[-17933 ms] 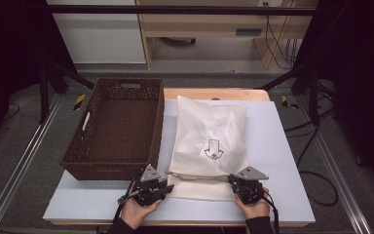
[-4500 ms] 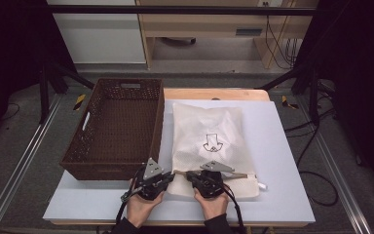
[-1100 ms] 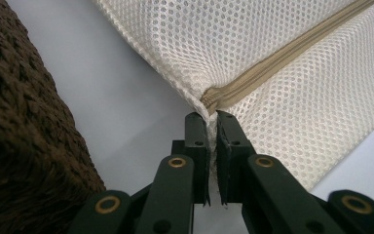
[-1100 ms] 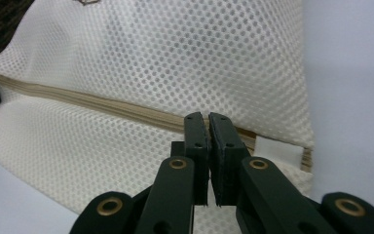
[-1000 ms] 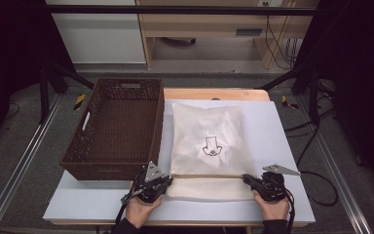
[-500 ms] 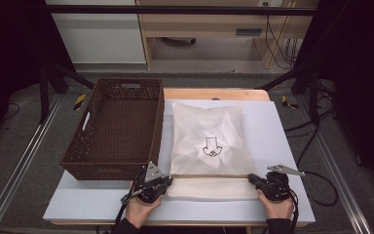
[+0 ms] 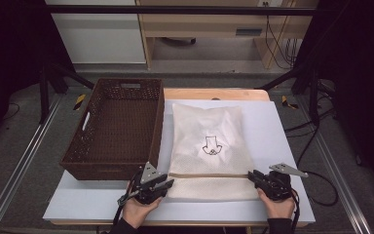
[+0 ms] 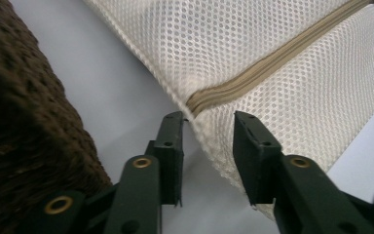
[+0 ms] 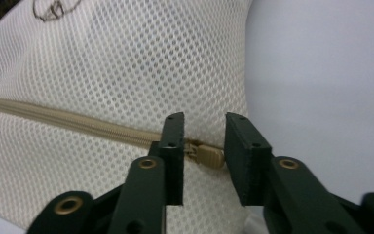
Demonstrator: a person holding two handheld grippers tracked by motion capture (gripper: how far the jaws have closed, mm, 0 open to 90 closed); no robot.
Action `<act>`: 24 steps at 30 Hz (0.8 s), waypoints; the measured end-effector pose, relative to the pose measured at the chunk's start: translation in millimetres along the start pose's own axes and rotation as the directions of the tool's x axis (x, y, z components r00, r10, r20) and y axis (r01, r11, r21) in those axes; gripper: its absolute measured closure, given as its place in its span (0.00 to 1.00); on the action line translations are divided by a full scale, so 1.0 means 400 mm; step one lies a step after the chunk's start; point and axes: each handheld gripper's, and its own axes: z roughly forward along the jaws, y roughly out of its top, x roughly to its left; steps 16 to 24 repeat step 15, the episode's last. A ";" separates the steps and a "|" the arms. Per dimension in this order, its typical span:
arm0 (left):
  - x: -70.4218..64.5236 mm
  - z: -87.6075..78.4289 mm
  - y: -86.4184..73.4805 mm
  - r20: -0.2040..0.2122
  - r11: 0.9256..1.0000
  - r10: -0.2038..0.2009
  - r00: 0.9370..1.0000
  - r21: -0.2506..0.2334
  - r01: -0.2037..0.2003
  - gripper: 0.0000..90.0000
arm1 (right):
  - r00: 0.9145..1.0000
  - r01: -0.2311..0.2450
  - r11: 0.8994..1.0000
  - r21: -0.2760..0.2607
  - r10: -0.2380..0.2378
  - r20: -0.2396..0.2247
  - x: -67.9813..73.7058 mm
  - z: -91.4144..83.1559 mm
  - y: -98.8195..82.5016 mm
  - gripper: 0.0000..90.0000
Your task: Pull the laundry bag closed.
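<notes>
Two grippers sit at the near edge of the table, one at each end of the zipper of a mesh bag. The bag lies flat on the table's middle, its long side running from near edge to far edge, just beside the basket that occupies the table's left side.

Left gripper: at the bag's near left corner. In the left gripper view its jaws stand apart, having just been opening; the bag's corner edge, where the zipper band ends, lies between the fingertips, not pinched.

Right gripper: at the bag's near right corner. In the right gripper view its jaws also stand apart, having just been opening; the zipper pull lies in the gap between them, close against the left pad, no clamping visible.

Materials: bag is cream-white mesh with a fine, regular honeycomb of holes, soft and slightly puffed; a small dark line drawing marks its middle. Zipper band is tan, ribbed, straight across the bag's width; pull is tan and rounded. Basket is dark brown woven wicker, rectangular, with handle slots in its walls. Table surface is smooth, pale grey-white. Jaws are flat, black bars with brass rivets.
</notes>
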 end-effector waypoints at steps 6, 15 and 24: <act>0.007 -0.032 -0.009 0.032 1.000 -0.003 0.999 -0.027 0.004 0.57 | 1.000 0.011 0.997 -0.077 -0.010 0.019 -0.013 -0.012 0.009 0.53; 0.030 -0.057 -0.027 0.071 1.000 0.000 0.997 -0.026 0.002 0.52 | 0.997 0.008 0.995 -0.099 -0.001 0.073 -0.039 -0.025 0.013 0.41; 0.030 -0.057 -0.027 0.071 1.000 0.000 0.997 -0.026 0.002 0.52 | 0.997 0.008 0.995 -0.099 -0.001 0.073 -0.039 -0.025 0.013 0.41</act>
